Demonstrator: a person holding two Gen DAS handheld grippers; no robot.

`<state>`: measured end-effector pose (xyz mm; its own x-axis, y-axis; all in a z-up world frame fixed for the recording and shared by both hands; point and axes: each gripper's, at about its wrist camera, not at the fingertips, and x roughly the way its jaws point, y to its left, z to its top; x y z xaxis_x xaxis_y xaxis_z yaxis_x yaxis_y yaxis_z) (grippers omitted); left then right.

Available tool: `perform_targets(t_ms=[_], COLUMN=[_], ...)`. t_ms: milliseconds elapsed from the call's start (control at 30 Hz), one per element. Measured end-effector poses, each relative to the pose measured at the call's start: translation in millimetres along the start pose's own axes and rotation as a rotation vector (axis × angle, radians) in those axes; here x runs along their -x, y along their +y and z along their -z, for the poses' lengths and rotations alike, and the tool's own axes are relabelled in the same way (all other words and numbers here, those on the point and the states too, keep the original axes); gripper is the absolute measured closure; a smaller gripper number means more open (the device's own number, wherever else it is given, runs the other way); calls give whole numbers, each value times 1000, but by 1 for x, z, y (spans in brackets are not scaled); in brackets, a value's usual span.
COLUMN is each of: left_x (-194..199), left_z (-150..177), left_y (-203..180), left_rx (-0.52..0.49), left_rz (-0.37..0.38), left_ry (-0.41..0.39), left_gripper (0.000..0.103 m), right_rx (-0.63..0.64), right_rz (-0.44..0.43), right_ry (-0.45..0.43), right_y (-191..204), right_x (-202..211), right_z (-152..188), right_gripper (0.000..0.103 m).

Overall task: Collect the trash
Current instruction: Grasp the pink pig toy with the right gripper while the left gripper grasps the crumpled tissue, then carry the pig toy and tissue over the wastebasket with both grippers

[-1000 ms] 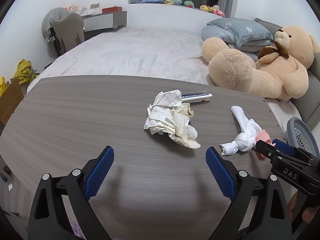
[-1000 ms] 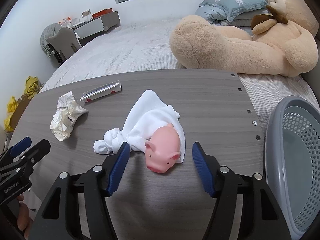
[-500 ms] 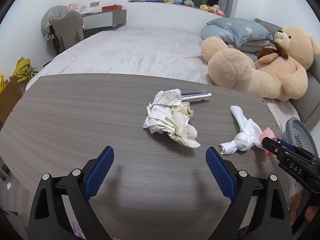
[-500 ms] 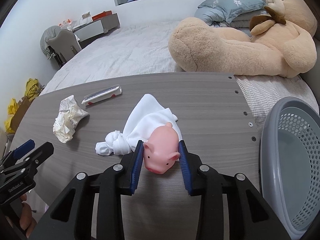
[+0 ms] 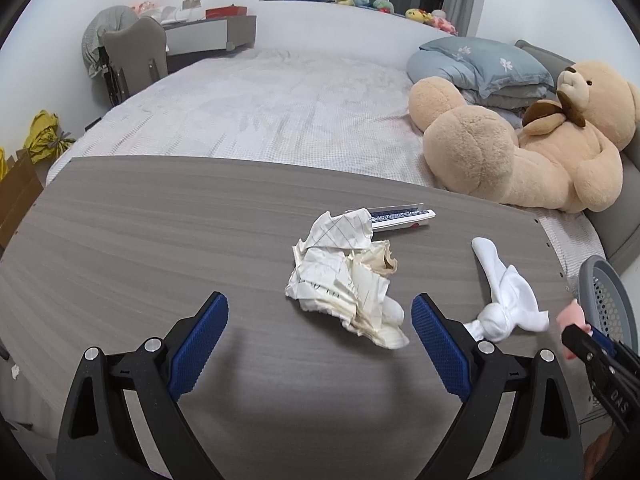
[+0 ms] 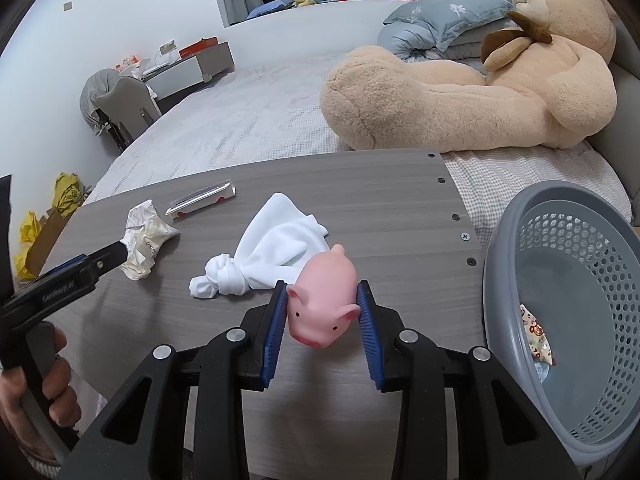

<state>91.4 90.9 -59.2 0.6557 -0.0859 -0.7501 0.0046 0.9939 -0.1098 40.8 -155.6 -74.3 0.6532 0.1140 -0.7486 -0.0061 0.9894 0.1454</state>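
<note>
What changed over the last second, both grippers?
The right gripper shut its jaws on the pink pig toy, which had lain between open jaws a second ago, and lifted it off the white cloth, toward the grey basket. The left gripper stayed open and edged closer to the crumpled paper. Cloth, paper and the flat packet lie where they did on the table.

Home bedroom: made bed (image 5: 280,112) w/ pillows (image 5: 480,64) & big teddy bear (image 6: 480,92) beyond the fingers, desk & chair (image 5: 136,52) far left, plush toys (image 5: 384,2) on windowsill.
</note>
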Motion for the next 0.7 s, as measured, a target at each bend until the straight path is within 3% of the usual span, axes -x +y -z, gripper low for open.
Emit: perform_targets(t_ms=[433, 533, 700], left_x=[-44, -46, -47], left_z=[-10, -11, -11], left_y=[-11, -13, -15], left_rx=[-19, -22, -32], left_rz=[-19, -25, -22], left_ry=[77, 76, 78], left_gripper=[12, 19, 44], right_rx=[-17, -23, -24], right_rz=[-37, -40, -42], right_ry=[13, 14, 15], right_y=[-7, -8, -8], right_x=[-9, -10, -11], right_z=[1, 1, 1], right_gripper=[69, 69, 69])
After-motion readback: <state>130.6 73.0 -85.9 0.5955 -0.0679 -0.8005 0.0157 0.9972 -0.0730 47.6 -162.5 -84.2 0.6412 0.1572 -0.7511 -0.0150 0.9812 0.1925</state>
